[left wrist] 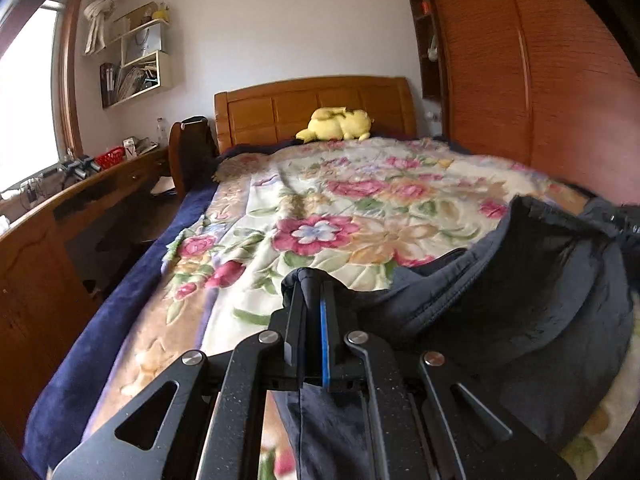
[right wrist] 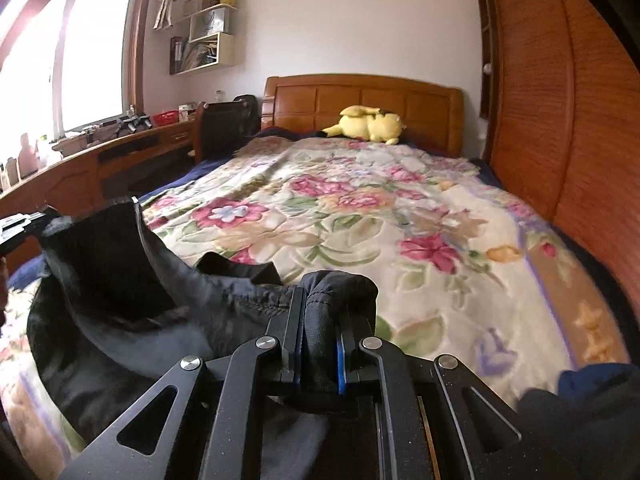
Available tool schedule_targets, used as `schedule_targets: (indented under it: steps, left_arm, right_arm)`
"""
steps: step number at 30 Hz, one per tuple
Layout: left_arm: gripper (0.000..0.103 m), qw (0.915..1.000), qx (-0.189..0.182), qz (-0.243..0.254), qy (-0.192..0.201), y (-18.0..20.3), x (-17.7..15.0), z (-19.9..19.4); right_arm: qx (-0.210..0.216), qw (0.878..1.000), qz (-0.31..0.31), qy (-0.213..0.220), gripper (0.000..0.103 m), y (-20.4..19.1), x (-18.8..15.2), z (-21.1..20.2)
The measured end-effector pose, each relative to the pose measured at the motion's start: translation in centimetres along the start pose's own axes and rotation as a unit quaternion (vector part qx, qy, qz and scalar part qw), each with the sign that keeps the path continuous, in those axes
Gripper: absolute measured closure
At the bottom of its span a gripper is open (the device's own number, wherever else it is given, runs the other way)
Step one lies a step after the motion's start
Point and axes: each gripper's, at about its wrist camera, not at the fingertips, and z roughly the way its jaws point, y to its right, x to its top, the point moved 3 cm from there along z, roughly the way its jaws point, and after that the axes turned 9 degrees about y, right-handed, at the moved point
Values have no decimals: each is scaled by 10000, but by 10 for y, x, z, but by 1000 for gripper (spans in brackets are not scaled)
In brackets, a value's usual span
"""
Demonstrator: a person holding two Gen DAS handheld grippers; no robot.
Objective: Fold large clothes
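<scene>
A dark garment is held up over the bed by both grippers.

The left gripper (left wrist: 312, 280) is closed tightly on one edge of the dark garment (left wrist: 540, 300), a thin fold being pinched between its fingers (left wrist: 324, 320). The right gripper (right wrist: 324, 292) is clamped on a thicker bunched edge of the same cloth, which bulges over the fingertips. Between the two, the garment is draped in a sagging curve above the floral blanket (right wrist: 360, 220) on the bed. A yellow plush toy (right wrist: 370, 124) is seen by the wooden headboard (left wrist: 312, 108).
</scene>
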Motion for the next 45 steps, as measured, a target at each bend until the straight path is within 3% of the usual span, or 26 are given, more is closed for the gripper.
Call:
schedule_targets:
  steps: [7,12,15,16,17,19,21,24,29,37,45]
  left_arm:
    - [97,9998,128,36,-121,-4,9,41]
    - [97,9985,279,31,-480,-9,1,76]
    - [95,9976,183,113,-657,-6,-5,85]
    - [92,9973,140,107,-707,-6,-6,86]
    - [81,9972,97,97,-739,-6,-8,84]
    - [62,9979,172,82,-611,-10,-6,75]
    - [61,9984,96,5,-558,-16,-4,64]
    - [56,9977,-89,8,-672,-17,-12,43]
    - [34,9957,-260,181,-867,-11,-46,8]
    - [29,9920,-455,37,-1179,-8,-96,-37]
    - [27,9876,-415,24,-1512,0,-131,-43]
  right_arm:
    - [-120,9998,-24,-178,92,-3,12,52]
    - [-367,9986,52,-378,89,-2,14,82]
    - [-455,9981,-2,-425,86,-10,12,89]
    - [-440,9981,23,-440,81,-10,13,94]
    - [-446,9980,59,-444,77,-10,14,96]
    - [-506,9976,171,-437,49,-5,18,94]
    - [-370,9974,378,-498,35,1,19,92]
    - [-396,9973,142,-608,34,0,15,83]
    - [-276,9972,-146,-679,34,-7,-5,44]
    - [9,9962,-185,-852,34,-15,-44,-16]
    - [173,9938,-292,-1062,31,-25,-80,-44]
